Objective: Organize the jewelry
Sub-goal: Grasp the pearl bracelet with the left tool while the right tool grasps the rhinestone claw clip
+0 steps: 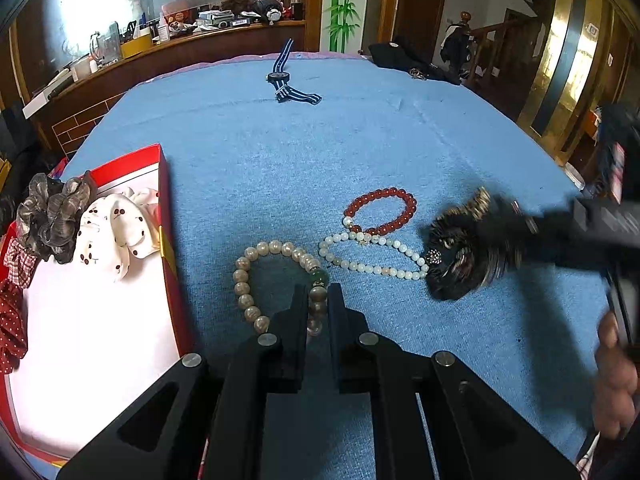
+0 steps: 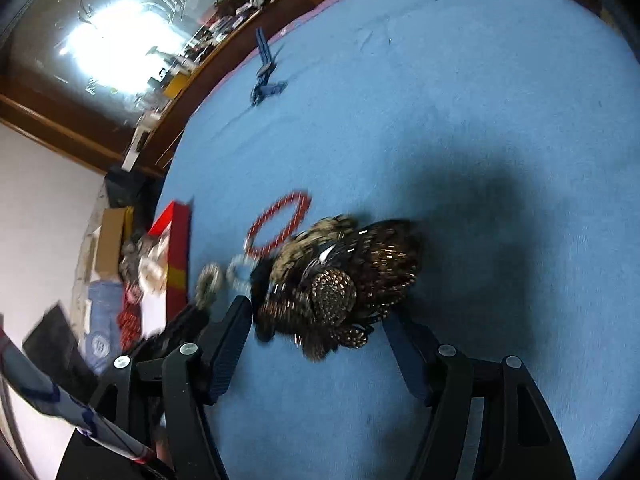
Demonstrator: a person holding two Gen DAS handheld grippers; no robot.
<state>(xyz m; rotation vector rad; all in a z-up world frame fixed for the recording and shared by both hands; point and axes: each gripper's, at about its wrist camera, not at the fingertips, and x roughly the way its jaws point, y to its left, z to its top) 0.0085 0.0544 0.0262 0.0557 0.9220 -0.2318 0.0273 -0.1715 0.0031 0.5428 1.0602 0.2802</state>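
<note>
one beaded bracelet (image 1: pixel 276 280) between left hand-held gripper (image 1: pixel 318 300) fingers

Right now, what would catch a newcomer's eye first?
The left gripper is shut on a grey bead bracelet beside the red box of scrunchies. To its right, the open right gripper straddles a dark sequined hair bow, beside the red bracelet on the blue cloth.
</note>
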